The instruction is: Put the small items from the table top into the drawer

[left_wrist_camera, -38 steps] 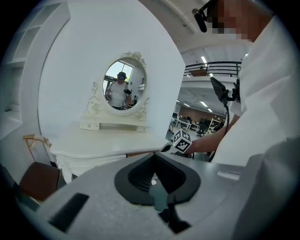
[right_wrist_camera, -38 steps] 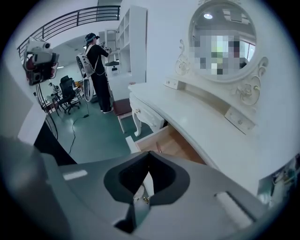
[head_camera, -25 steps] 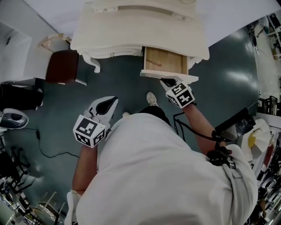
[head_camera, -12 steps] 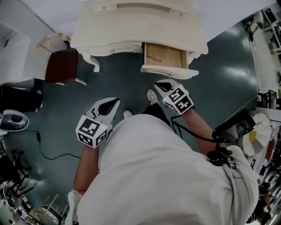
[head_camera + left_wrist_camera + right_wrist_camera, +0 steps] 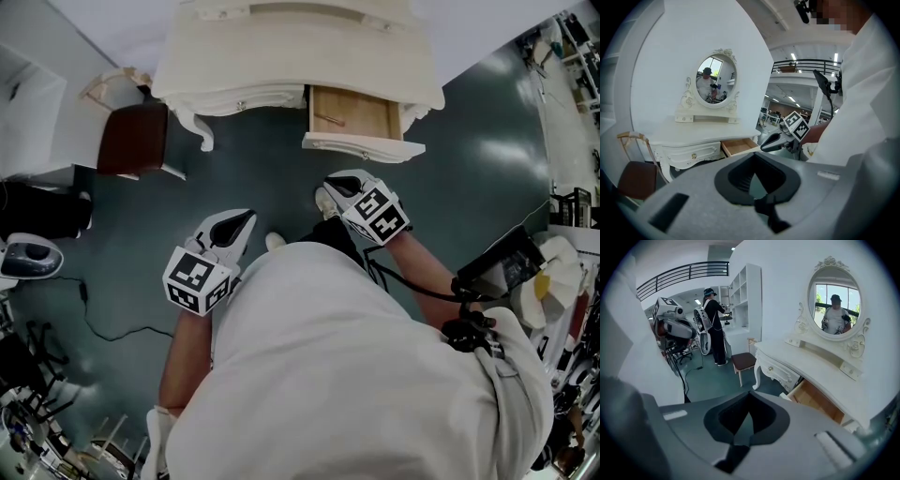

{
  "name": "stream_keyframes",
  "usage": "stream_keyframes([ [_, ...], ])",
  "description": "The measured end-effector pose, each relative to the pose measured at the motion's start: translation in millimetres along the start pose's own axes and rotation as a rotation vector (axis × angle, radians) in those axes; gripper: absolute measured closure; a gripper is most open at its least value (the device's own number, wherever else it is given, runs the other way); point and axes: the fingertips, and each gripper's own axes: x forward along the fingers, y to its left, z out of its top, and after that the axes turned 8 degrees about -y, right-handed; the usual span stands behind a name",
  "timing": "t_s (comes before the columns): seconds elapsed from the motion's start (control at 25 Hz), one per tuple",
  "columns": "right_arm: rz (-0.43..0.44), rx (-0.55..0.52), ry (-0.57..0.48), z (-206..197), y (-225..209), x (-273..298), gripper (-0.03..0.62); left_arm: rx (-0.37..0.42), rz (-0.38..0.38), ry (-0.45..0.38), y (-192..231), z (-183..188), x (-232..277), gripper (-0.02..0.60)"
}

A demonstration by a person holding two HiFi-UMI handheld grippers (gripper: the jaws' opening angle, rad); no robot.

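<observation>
The white dressing table [image 5: 281, 56] stands ahead of me with its right drawer [image 5: 356, 114] pulled open. One small thin item [image 5: 330, 119] lies on the drawer's wooden floor. My right gripper [image 5: 337, 184] hangs in the air a little short of the drawer front, shut and holding nothing. My left gripper [image 5: 244, 217] is lower and to the left over the floor, also shut and holding nothing. In the left gripper view the drawer [image 5: 737, 146] and the right gripper [image 5: 776, 140] both show. The right gripper view shows the drawer [image 5: 818, 401] from the side.
A brown-seated stool [image 5: 134, 141] stands at the table's left end. The person's shoes [image 5: 325, 204] are on the dark floor below the drawer. A black cable [image 5: 98, 323] runs across the floor at left. In the right gripper view another person [image 5: 712, 326] stands far back by white shelves.
My right gripper has drawn back from the drawer front toward the person's body and slightly left. The drawer stays open. The left gripper has barely moved.
</observation>
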Motion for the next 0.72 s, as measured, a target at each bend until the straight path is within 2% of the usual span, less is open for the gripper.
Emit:
stream_keyframes([
  [0.72,0.017,-0.021,0.004,5.1,6.4,2.5,0.594,-0.01,-0.011,0.014,0.4,-4.7,0.7,0.58],
])
